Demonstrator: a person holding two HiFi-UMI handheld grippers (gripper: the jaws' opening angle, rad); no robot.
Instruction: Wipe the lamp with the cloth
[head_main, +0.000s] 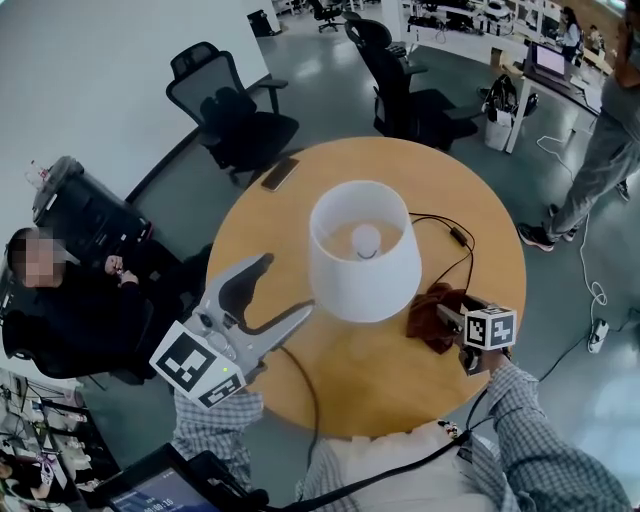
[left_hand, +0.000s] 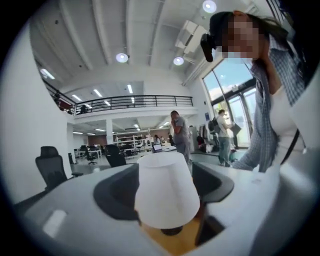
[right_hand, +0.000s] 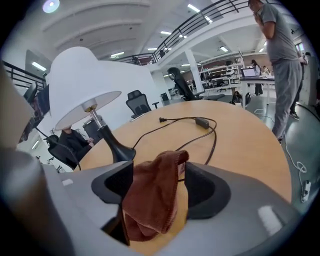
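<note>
A white lamp (head_main: 365, 250) with a black base stands in the middle of the round wooden table (head_main: 400, 400). In the left gripper view the lamp (left_hand: 167, 192) fills the gap ahead of the jaws, and in the right gripper view the lamp (right_hand: 80, 82) rises at the left. My left gripper (head_main: 287, 285) is open just left of the shade, touching nothing. A brown cloth (head_main: 435, 312) lies right of the lamp base. My right gripper (head_main: 447, 316) is at it. Seen from that right gripper (right_hand: 157, 182), the cloth (right_hand: 152, 200) hangs loosely between wide jaws, leaning on the left one.
The lamp's black cable (head_main: 450, 235) loops across the table behind the cloth, and a phone (head_main: 280, 173) lies at the far edge. Office chairs (head_main: 235, 110) stand beyond the table. A person (head_main: 70, 300) sits at the left; another person (head_main: 600, 160) stands at the right.
</note>
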